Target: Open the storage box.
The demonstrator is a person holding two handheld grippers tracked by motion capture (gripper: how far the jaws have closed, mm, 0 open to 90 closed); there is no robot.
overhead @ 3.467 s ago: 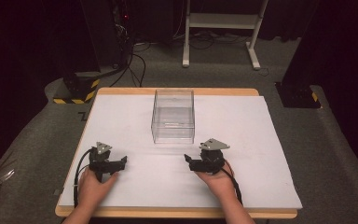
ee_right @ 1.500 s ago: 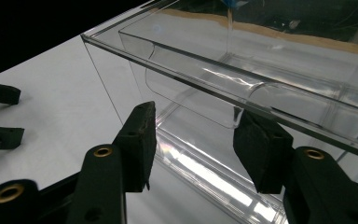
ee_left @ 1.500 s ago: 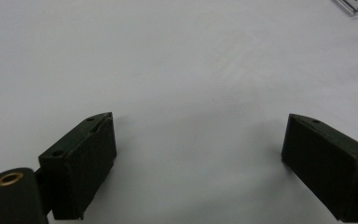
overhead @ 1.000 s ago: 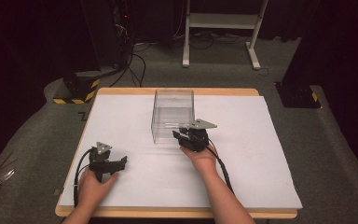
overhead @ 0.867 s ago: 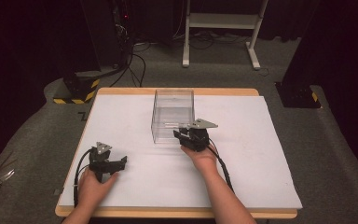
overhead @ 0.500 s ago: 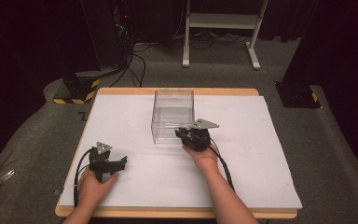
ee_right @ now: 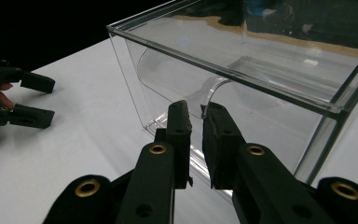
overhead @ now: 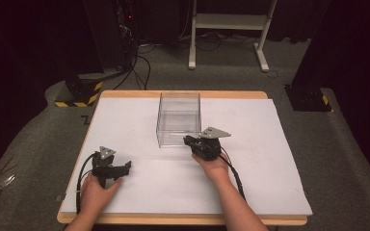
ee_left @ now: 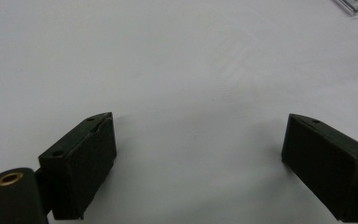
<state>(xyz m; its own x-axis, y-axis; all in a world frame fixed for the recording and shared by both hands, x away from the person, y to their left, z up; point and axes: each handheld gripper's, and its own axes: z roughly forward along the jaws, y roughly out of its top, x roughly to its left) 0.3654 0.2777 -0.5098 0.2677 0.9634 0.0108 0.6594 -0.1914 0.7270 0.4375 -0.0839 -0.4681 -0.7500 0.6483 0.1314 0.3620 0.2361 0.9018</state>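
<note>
No writing can be read. A white sheet covers the wooden worktop, which stands on grey carpet in a dark room. A clear acrylic box, open-topped, stands toward the far edge's middle. The right tool, jaws almost together, sits at its near wall. The left tool rests near the front left corner, jaws wide apart.

My right gripper: jaws nearly together at clear box front wall; can't tell whether they pinch handle or just touch. Box's right side cut off by right gripper view edge. My left gripper: right jaw clipped at frame edge. In high view, my forearms cut off at bottom; left gripper's jaw tips too small to judge.
</note>
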